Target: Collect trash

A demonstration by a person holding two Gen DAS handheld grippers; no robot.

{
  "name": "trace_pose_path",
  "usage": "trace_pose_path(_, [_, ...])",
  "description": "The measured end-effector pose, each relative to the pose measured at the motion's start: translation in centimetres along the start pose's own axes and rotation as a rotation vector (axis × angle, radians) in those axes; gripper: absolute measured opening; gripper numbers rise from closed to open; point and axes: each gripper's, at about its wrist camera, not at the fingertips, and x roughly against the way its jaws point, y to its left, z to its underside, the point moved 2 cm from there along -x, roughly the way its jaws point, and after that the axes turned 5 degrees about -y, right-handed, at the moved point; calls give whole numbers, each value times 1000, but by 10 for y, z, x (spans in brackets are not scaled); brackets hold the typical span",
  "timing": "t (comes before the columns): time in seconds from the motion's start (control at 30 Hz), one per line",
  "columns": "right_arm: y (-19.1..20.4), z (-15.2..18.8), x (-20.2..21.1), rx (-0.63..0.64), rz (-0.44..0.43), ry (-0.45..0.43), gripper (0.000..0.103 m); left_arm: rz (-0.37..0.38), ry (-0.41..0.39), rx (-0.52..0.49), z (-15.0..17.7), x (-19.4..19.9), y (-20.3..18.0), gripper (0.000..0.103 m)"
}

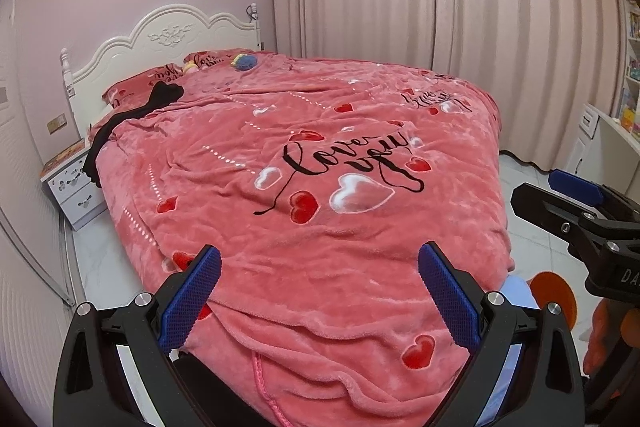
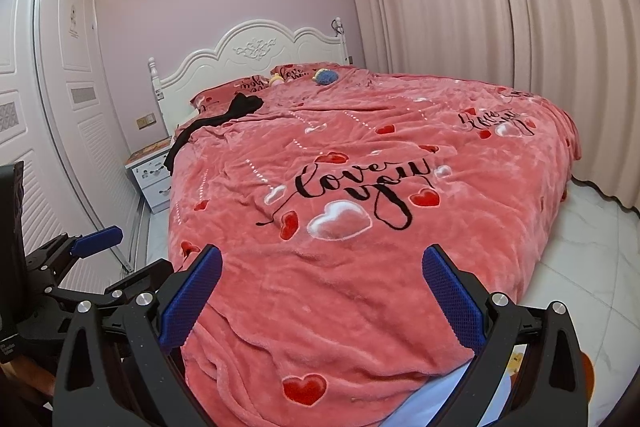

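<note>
A bed under a pink-red "love you" blanket [image 1: 320, 155] [image 2: 360, 195] fills both views. Near the pillows lie a black garment [image 1: 160, 99] [image 2: 240, 109], a blue fuzzy ball [image 1: 245, 62] [image 2: 326, 76] and a small yellow toy [image 1: 191, 67] [image 2: 276, 79]. My left gripper [image 1: 320, 261] is open over the foot of the bed, holding nothing. My right gripper [image 2: 322, 265] is open beside it, also holding nothing. One blue pad [image 1: 574, 185] of the right gripper shows at the right edge of the left wrist view. A pad [image 2: 98, 239] of the left one shows at the left of the right wrist view.
A white nightstand [image 1: 76, 187] [image 2: 150, 183] stands left of the headboard [image 1: 160, 39]. Curtains [image 1: 440, 7] hang behind the bed and a white wardrobe [image 2: 60, 87] lines the left wall. A white desk [image 1: 612, 135] is at right. An orange object [image 1: 554, 295] sits low by the bed's corner.
</note>
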Motion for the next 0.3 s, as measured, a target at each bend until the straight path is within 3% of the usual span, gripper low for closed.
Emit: trace_pose_path(0.3, [3, 2, -5, -11, -3, 14, 98, 7, 15, -4, 0, -6, 5, 97])
